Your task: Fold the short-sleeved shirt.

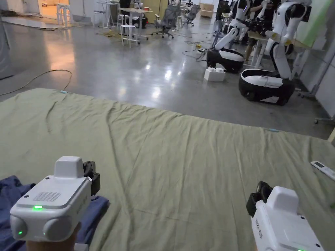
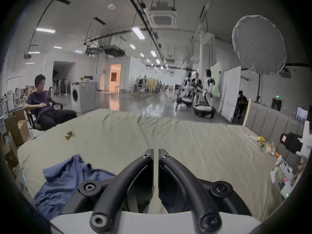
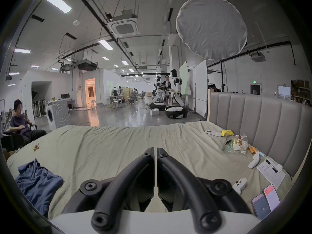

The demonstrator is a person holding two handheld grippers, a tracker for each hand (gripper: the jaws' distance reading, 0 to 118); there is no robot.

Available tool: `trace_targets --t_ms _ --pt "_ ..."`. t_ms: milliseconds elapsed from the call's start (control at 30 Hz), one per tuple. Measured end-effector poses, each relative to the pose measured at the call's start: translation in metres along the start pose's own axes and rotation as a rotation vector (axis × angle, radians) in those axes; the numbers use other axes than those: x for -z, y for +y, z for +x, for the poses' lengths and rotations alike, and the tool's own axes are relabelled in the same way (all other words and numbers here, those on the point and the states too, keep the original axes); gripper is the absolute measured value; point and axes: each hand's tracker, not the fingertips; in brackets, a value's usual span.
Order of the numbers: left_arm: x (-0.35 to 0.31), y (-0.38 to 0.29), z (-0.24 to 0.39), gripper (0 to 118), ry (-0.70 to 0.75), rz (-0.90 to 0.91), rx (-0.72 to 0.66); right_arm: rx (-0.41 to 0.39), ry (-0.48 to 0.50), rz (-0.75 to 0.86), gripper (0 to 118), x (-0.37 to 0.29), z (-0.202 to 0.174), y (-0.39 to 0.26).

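A wide bed (image 1: 183, 153) covered by a wrinkled olive-green sheet (image 2: 118, 136) spreads ahead of both grippers, and a grey padded headboard (image 3: 253, 116) stands along the side to the right of the right gripper. Beyond the bed's far edge lies a glossy grey floor (image 1: 131, 72), where white-and-black humanoid robots (image 1: 278, 49) stand well ahead and to the right, a washing machine (image 2: 82, 97) stands ahead and to the left, and a person (image 2: 43, 106) sits in a chair off the bed's left corner. A large round white diffuser (image 3: 211, 26) hangs high above the headboard side.

The short-sleeved shirt (image 2: 67, 178), blue and crumpled in a loose heap, lies on the sheet just left of the left gripper (image 2: 156, 155) and partly under it; from the right gripper (image 3: 155, 149) it sits far off to the left. Neither gripper touches the cloth.

The left gripper's jaws stand nearly together, with a thin slit between them and nothing held. The right gripper's jaws likewise are closed to a narrow gap, empty, above bare sheet.

Small clutter lies along the headboard to the right of the right gripper: a clipboard with paper (image 3: 270, 173), two phones (image 3: 265, 202), a white remote (image 1: 322, 169), a clear bag of snacks (image 3: 236, 144) and a white game controller (image 3: 238, 183).
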Motion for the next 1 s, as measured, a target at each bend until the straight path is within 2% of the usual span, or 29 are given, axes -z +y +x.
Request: trace_targets --t_ms 167,300,400,433,500,567,600,733,800,833,867,900,933,1000 --pt "-0.006 -0.016 -0.064 5 0.057 -0.207 -0.066 -0.007 0.015 -0.022 3 0.004 -0.006 -0.008" --pt "-0.002 -0.032 -0.112 7 0.087 -0.355 -0.032 -0.026 0.022 -0.034 3 0.007 -0.013 -0.015" --pt "0.002 -0.046 -0.137 22 0.11 -0.451 -0.013 -0.055 0.037 -0.04 3 0.009 -0.018 -0.019" --pt "0.004 -0.048 -0.141 32 0.107 -0.47 -0.017 -0.063 0.04 -0.043 3 0.009 -0.02 -0.02" --pt "0.009 -0.058 -0.153 75 0.102 -0.503 -0.059 -0.075 0.047 -0.051 3 0.011 -0.023 -0.022" --pt "0.018 -0.067 -0.161 108 0.083 -0.551 -0.086 -0.082 0.049 -0.053 3 0.011 -0.027 -0.024" --pt "0.023 -0.073 -0.163 114 0.076 -0.564 -0.091 -0.09 0.048 -0.052 3 0.011 -0.028 -0.025" --pt "0.053 -0.101 -0.171 114 0.098 -0.66 -0.054 -0.138 0.057 -0.039 3 0.01 -0.034 -0.028" --pt "0.068 -0.114 -0.172 105 0.173 -0.734 -0.015 -0.144 0.061 -0.045 3 0.011 -0.035 -0.03" --pt "0.062 -0.119 -0.169 97 0.2 -0.748 -0.004 -0.147 0.062 -0.051 3 0.011 -0.035 -0.03" --pt "0.064 -0.124 -0.17 97 0.221 -0.761 -0.005 -0.15 0.063 -0.054 3 0.011 -0.036 -0.031" --pt "0.059 -0.122 -0.172 96 0.167 -0.703 -0.05 -0.154 0.062 -0.055 3 0.011 -0.035 -0.032" --pt "0.058 -0.12 -0.171 95 0.181 -0.697 -0.036 -0.157 0.06 -0.057 3 0.011 -0.036 -0.033" --pt "0.049 -0.117 -0.166 80 0.182 -0.694 -0.013 -0.16 0.06 -0.058 3 0.01 -0.036 -0.034"
